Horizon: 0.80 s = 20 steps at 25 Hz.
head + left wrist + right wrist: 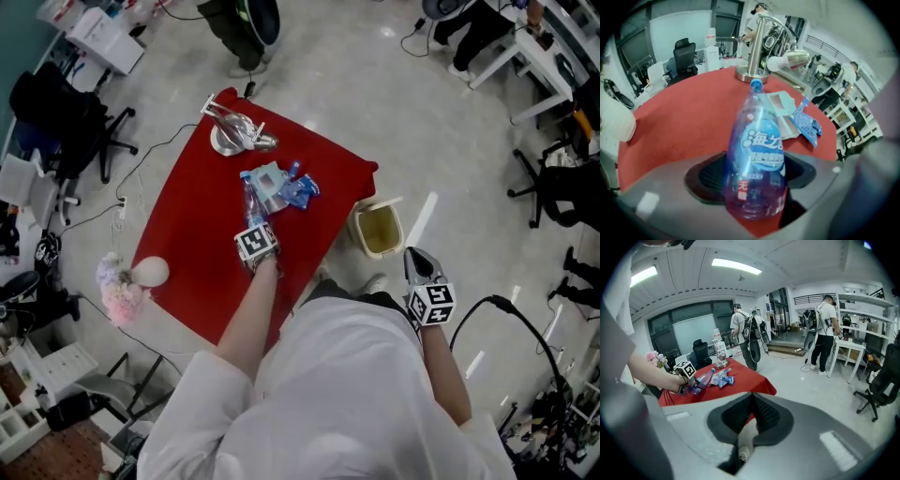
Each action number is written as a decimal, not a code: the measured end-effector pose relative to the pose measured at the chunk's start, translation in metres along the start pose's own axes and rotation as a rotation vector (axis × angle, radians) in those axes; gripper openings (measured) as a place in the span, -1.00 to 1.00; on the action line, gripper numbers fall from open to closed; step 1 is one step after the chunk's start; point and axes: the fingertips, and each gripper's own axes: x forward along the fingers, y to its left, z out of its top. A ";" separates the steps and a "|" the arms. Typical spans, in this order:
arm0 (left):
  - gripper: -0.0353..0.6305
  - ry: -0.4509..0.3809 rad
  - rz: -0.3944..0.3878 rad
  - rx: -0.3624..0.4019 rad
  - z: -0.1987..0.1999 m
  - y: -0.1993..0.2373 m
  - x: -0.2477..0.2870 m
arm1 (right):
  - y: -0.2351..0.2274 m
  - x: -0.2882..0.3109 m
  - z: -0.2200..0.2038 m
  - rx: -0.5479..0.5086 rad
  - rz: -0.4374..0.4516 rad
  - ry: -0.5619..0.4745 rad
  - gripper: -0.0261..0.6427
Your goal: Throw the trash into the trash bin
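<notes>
The plastic bottle [251,199] lies on its side on the red worktop [187,234], well apart from the trash bin [359,225], which stands on the floor just off the worktop's edge. Its blue cap points away from the person. Between the bottle and the trash bin, but still up on the cloth, sit a pale packet [267,180] and some blue wrappers [300,190], so there is more trash to go after this piece.

The left gripper [253,232] points steeply down over the bottle's base. Its fingers [710,176] stand wide, one on each side of the bottle, close against its sides. From where I stand I would not call it clamped yet.

The right gripper [417,264] hangs nearer the trash bin than the left one, just beside it over the floor. Its fingers are drawn together on nothing.

This looks like the pick-up step for the first piece. Next, the left fingers need to squeeze in firmly on the bottle's round body, low enough that it does not roll or squirt out. Then it has to be lifted clear of the wrappers, carried across to the trash bin's mouth and released above the liner. A metal stand [234,131] at the corner of the worktop farthest from the trash bin is out of the way.
</notes>
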 end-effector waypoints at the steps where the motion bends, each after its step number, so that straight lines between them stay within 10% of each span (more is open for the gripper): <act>1: 0.18 -0.049 -0.009 0.014 0.010 0.000 -0.002 | 0.000 0.000 -0.002 0.004 -0.003 0.000 -0.92; 20: 0.18 -0.184 -0.095 0.164 -0.009 -0.085 -0.054 | -0.048 -0.023 -0.025 0.018 0.036 0.011 -0.92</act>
